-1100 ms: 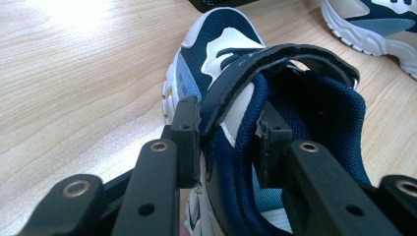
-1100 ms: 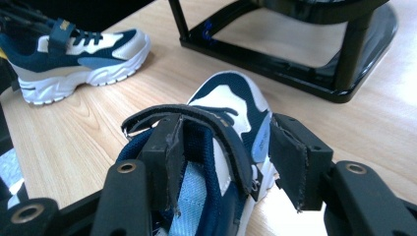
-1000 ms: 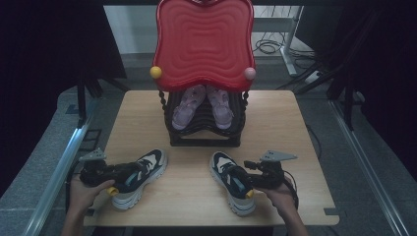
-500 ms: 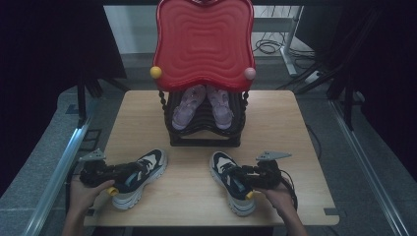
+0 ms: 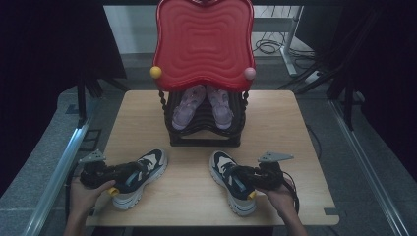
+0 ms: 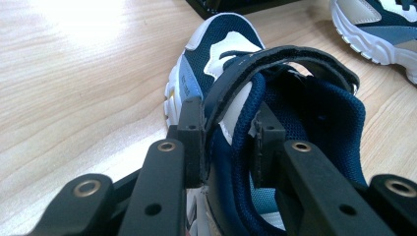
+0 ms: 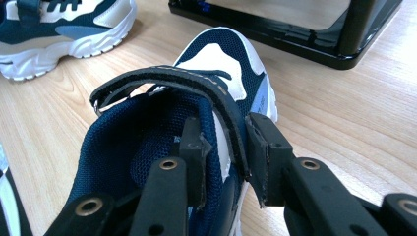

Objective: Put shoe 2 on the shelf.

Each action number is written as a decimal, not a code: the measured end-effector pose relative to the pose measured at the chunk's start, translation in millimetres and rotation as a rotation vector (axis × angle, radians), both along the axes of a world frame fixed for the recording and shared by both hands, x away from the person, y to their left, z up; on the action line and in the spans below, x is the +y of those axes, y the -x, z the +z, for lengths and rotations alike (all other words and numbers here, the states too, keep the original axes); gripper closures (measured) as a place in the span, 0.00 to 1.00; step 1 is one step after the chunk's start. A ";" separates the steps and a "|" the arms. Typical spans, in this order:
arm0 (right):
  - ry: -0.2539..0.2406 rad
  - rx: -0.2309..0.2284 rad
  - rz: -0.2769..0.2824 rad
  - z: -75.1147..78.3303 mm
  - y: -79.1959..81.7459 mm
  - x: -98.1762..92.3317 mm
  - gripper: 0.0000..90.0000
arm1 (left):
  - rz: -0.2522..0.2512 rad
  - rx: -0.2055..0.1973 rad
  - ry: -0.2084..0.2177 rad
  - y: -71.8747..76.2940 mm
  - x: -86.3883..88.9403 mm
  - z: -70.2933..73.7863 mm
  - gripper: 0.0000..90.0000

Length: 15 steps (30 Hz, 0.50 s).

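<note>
Looking down, the high view places both navy-and-white sneakers on the wooden surface (image 5: pixel 295 128) before the black rack (image 5: pixel 204 140), while each gripper view shows its fingers just closed onto a collar wall: left gripper (image 6: pixel 227 142) on the left sneaker (image 6: pixel 221 69), right gripper (image 7: pixel 226 157) on the right sneaker (image 7: pixel 221 64).

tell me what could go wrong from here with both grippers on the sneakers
The left gripper and right gripper, whose jaws have just been closing, each pinch only the collar wall and strap of the left sneaker and right sneaker. That soft edge may fold, so a shoe could sag or slip when lifted. The rack stands close ahead, so a swinging toe might hit it.
</note>
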State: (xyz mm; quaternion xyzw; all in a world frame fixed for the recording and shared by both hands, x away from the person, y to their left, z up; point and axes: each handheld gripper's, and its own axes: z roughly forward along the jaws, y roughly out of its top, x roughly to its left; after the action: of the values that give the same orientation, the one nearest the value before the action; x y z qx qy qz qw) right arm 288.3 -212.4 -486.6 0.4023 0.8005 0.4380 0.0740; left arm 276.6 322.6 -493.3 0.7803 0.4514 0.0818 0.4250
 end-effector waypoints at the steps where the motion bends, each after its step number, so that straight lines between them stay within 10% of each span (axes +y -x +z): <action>1: 0.000 -0.006 -0.005 0.0 0.3 -1.3 0.78 | 0.000 -0.007 0.000 0.5 -1.1 0.9 0.81; 15: -0.107 -0.110 -0.053 8.7 11.2 -23.1 0.78 | 0.037 -0.085 0.110 6.8 -1.2 11.2 0.81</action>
State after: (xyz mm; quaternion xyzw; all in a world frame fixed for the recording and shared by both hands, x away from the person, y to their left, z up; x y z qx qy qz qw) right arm 277.0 -235.4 -477.9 0.4020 0.7599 0.4994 0.1078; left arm 269.8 321.4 -482.1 0.7430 0.4513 0.0978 0.4845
